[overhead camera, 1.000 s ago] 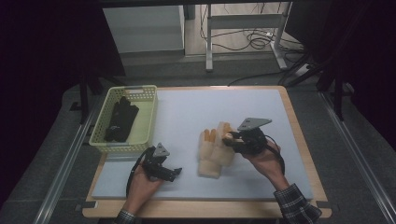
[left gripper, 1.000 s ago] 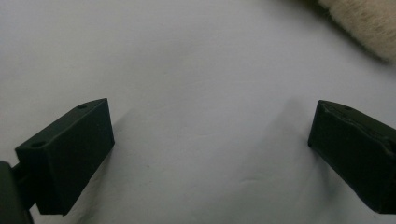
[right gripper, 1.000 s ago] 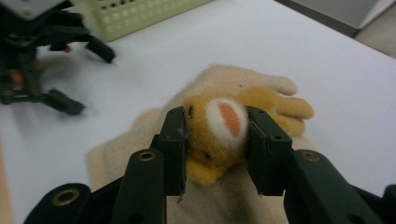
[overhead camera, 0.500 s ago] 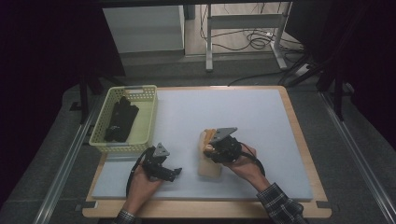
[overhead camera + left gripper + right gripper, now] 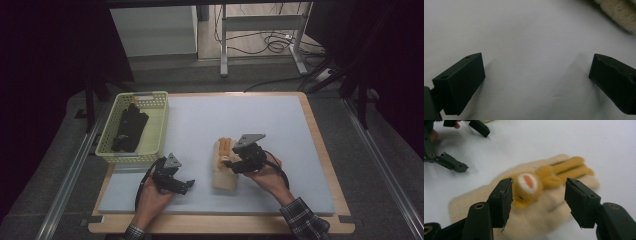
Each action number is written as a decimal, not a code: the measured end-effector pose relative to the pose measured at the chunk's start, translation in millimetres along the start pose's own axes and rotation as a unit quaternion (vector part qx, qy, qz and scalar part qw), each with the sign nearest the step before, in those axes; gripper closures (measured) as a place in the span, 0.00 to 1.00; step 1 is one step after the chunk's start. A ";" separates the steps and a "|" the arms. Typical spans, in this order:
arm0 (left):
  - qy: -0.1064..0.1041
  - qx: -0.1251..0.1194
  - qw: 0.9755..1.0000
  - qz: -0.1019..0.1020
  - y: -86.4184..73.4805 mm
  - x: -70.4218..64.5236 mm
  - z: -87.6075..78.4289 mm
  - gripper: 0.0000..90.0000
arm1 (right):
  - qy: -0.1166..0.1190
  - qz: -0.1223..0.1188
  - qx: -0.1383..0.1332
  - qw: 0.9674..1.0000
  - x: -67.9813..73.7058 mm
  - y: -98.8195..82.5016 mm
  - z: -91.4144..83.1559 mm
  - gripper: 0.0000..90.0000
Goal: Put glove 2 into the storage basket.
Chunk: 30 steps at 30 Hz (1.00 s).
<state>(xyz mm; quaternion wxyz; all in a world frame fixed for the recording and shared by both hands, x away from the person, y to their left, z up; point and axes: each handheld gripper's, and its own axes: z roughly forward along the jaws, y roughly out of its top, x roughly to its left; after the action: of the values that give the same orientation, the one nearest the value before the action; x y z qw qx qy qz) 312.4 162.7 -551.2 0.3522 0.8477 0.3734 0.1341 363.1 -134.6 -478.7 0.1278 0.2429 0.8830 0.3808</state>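
My right hand-held gripper (image 5: pixel 537 202), jaws just opening, straddles the cream glove (image 5: pixel 544 220) at frame center, not yet pinching. I should lower squarely, then close. My left hand-held gripper (image 5: pixel 536 82) stands open, empty.

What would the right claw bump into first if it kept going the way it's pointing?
Most likely the cream glove with its orange animal face. The right claw, jaws just opening wider, points at it with the face between the jaws. How close it is, is hard to tell.
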 end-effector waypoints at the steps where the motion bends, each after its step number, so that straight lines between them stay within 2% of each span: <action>1: 0.000 0.000 1.000 0.000 0.0 0.0 0.0 0.00 | 0.000 0.000 0.000 1.000 0.0 0.0 0.0 0.43; 2: 0.000 0.000 1.000 0.000 0.0 0.0 -0.1 0.00 | -0.001 0.012 -0.004 1.000 -5.5 -3.9 -5.9 0.46; 4: 0.000 0.001 1.000 0.001 0.0 0.1 -0.1 0.00 | -0.001 0.016 -0.005 1.000 -7.5 -5.7 -7.8 0.48; 7: 0.000 0.001 1.000 0.001 0.0 0.1 -0.1 0.00 | -0.002 0.025 -0.001 1.000 -12.2 -14.5 -13.1 0.60; 8: -0.001 0.001 1.000 -0.001 0.0 -0.1 -0.1 0.00 | -0.006 0.022 0.004 1.000 -12.5 -21.2 -15.0 0.72; 9: -0.001 0.001 1.000 0.000 0.0 -0.1 -0.1 0.00 | -0.006 0.022 0.004 1.000 -12.5 -21.2 -15.0 0.72; 10: -0.001 0.001 1.000 -0.001 0.0 -0.1 -0.1 0.00 | -0.004 0.021 0.008 1.000 -10.7 -29.0 -16.3 0.83; 11: -0.001 0.001 1.000 -0.001 0.0 -0.1 -0.1 0.00 | -0.004 0.021 0.008 1.000 -10.7 -29.0 -16.3 0.83; 12: -0.001 0.001 1.000 0.000 0.0 -0.1 -0.1 0.00 | 0.007 0.019 0.015 1.000 -9.1 -35.9 -16.2 0.90; 14: -0.001 0.001 1.000 0.000 0.0 -0.1 -0.1 0.00 | 0.008 0.019 0.017 1.000 -8.2 -38.6 -16.1 0.93; 15: -0.001 0.001 1.000 0.000 0.0 -0.1 -0.1 0.00 | 0.016 0.021 0.021 0.999 -5.4 -45.4 -15.7 0.97; 22: -0.001 0.001 1.000 0.000 -0.1 -0.1 -0.1 0.00 | 0.040 0.023 0.030 0.998 5.0 -63.2 -4.6 0.98; 30: -0.001 0.000 1.000 0.000 -0.1 -0.1 -0.2 0.01 | 0.052 0.025 0.020 0.998 11.3 -61.1 8.0 0.98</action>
<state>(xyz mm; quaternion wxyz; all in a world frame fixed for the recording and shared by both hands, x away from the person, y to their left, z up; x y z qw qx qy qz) 312.1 162.7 -551.1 0.3521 0.8478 0.3735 0.1333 336.5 -160.0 -529.4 0.0677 0.2474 0.8894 0.3784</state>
